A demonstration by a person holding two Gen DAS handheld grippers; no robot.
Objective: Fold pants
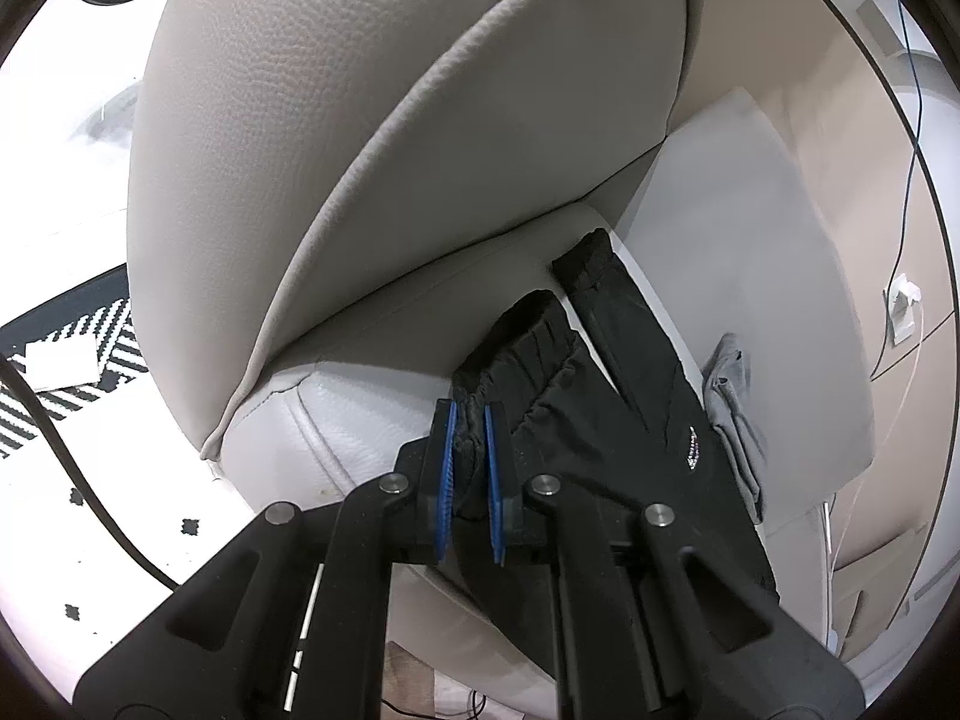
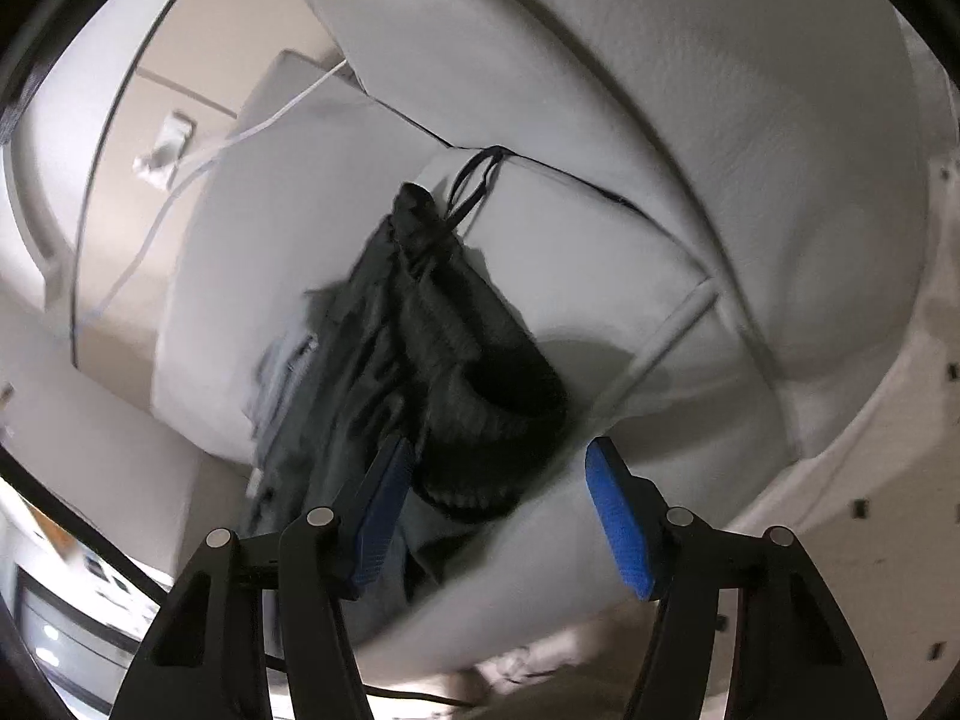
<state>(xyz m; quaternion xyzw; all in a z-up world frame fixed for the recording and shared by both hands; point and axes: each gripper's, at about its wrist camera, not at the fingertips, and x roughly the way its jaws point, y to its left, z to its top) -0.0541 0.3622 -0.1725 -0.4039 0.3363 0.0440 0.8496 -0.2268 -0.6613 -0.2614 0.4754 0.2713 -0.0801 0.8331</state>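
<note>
Black pants [image 1: 606,396] lay on the pale sofa seat [image 1: 360,420], legs running toward the backrest, just beside a grey cloth [image 1: 735,414]. Left gripper [image 1: 471,468] had its blue pads pinched on the elastic waistband, likely to anchor that corner while the fabric was arranged. Right gripper [image 2: 501,516] stood with jaws spread, low over the bunched end of the pants [image 2: 456,372]; no pad pressed on cloth, though some fabric sat between them. Judged a reach for a second hold, so both ends could be pulled flat before folding. Right view blurred.

One black pants [image 1: 606,420], one grey garment [image 1: 735,414]
</note>
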